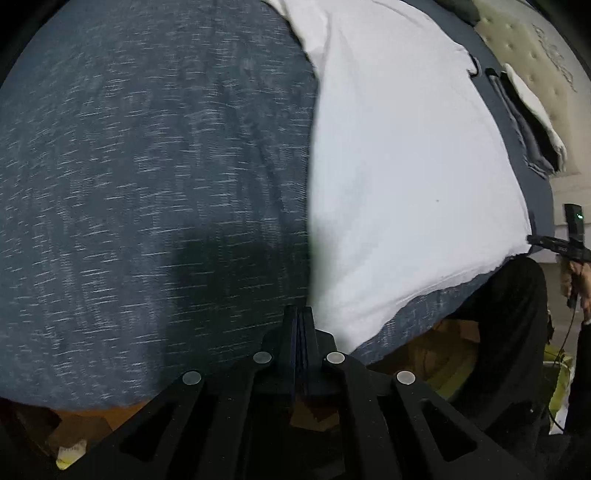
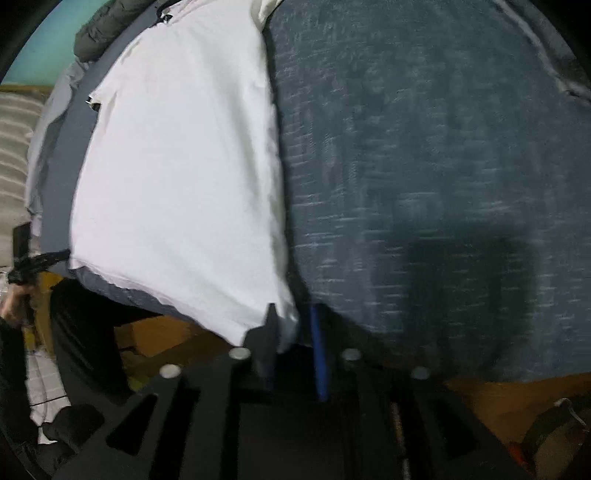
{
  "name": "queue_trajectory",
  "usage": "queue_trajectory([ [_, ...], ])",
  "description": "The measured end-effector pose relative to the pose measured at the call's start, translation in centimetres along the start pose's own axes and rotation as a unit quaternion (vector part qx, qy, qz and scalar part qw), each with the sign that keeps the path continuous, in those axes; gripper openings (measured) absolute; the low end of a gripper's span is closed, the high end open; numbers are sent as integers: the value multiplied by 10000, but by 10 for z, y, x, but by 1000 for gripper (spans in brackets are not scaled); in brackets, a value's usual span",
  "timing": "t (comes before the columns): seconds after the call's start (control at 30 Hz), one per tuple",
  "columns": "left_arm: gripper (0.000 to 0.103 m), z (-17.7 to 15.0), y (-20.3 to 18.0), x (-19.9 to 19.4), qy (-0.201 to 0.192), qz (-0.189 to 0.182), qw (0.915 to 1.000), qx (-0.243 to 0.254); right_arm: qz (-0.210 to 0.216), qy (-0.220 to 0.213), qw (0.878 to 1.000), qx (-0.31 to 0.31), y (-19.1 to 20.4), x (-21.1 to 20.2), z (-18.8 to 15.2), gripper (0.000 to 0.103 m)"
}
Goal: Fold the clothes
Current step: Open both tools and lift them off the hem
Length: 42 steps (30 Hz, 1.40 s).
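A white t-shirt [image 1: 406, 166] lies flat on a blue heathered bed cover [image 1: 147, 184]. My left gripper [image 1: 301, 314] has its fingers pressed together at the shirt's near hem corner; the cloth between them is hidden. In the right wrist view the shirt [image 2: 177, 166] fills the left half. My right gripper [image 2: 293, 321] has a gap between its fingers, and the shirt's near corner lies in that gap. The other gripper shows at the far edge in each view: the right gripper [image 1: 565, 243] and the left gripper [image 2: 33, 262].
A folded grey and white stack [image 1: 532, 122] lies at the cover's far right edge beside a quilted mattress [image 1: 535, 48]. A dark jacket [image 2: 107, 33] lies at the far end. The person's dark-clad legs [image 1: 506, 332] and cardboard on the floor [image 2: 159, 332] are below the bed edge.
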<state>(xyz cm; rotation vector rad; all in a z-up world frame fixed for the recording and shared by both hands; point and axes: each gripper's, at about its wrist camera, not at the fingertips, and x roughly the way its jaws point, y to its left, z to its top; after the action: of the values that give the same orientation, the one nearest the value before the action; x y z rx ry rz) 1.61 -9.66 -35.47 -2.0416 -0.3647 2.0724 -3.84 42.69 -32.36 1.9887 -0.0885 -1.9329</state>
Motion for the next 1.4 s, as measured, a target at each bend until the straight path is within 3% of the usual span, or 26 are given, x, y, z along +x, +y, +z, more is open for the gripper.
queue_trajectory([
  [0.1, 5, 14, 5, -17, -271, 119, 9996, -15, -29, -323, 9994, -69, 1, -23, 12, 25],
  [0.2, 20, 44, 12, -33, -749, -21, 9970, -211, 19, -827, 9965, -77, 2, -41, 38, 30],
  [0.4, 20, 112, 14, -32, -1464, -341, 9874, -498, 458, -1651, 9850, 188, 13, -46, 98, 37],
  [0.47, 21, 127, 9, -11, -1612, -358, 9848, -539, 590, -1786, 9819, 237, 16, -40, 116, 40],
  [0.8, 22, 186, 23, 22, -2180, -586, 9692, -986, 913, -2016, 9732, 628, 6, -13, 197, 43],
  [0.93, 22, 199, 21, 26, -2236, -674, 9686, -848, 918, -2014, 9729, 670, 4, -2, 219, 43],
  [1.07, 21, 220, 12, 39, -2214, -710, 9703, -674, 919, -1994, 9728, 744, -2, 8, 230, 43],
  [1.13, 4, 222, 13, 42, -2221, -733, 9702, -628, 908, -2010, 9723, 775, -5, 10, 232, 44],
  [1.4, 3, 216, 28, 39, -2521, -710, 9629, -657, 991, -2082, 9678, 1008, -19, 14, 239, 44],
])
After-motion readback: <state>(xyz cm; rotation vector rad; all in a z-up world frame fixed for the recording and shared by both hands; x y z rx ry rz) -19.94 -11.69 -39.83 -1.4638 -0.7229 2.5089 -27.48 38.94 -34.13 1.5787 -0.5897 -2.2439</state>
